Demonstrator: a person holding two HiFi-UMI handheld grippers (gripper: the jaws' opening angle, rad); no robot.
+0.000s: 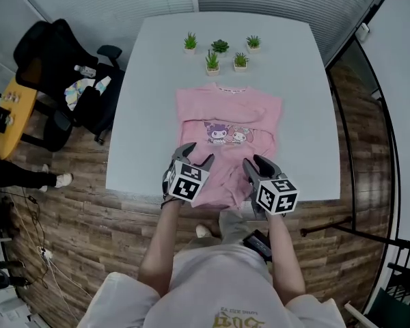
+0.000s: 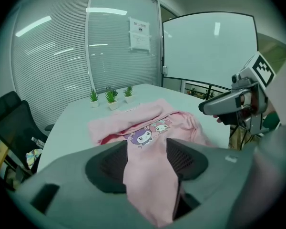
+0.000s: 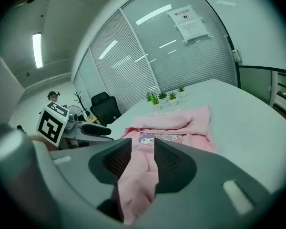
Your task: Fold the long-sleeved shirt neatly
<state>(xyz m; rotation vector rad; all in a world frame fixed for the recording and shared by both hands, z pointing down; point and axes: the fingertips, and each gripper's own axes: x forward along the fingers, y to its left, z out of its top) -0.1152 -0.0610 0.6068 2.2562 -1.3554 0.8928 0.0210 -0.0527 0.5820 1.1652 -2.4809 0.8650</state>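
White rectangular desk [image 1: 150, 115]: stands on a brown wood-plank floor [image 1: 89, 231] and carries five small green potted plants [image 1: 212, 61] clustered at its far edge. Black office chair [image 2: 12, 123]: sits off the desk's left side, near a yellow table top [image 1: 17, 108]. Glass wall with white blinds [image 2: 52, 56]: closes the room behind the plants.

Left gripper [image 1: 195, 156]: hangs over the desk's near edge, fingers [image 2: 107, 166] partly apart yet clamped on a bunched fold of the pink long-sleeved cotton shirt [image 1: 229, 115], with cloth filling the whole gap between the pads. Right gripper [image 1: 255, 164]: hangs just beside it on the right, fingers [image 3: 117, 159] closer together, pinching another bunch of the same hem.

Pink long-sleeved cotton shirt: lies on the middle of the desk, collar toward the plants, with its near hem lifted and gathered in both grips at the near edge. Shows two cartoon characters [image 1: 229, 134] printed across the chest. Bears a folded sleeve [image 3: 164, 122] laid across the upper part as a thick band just above the print
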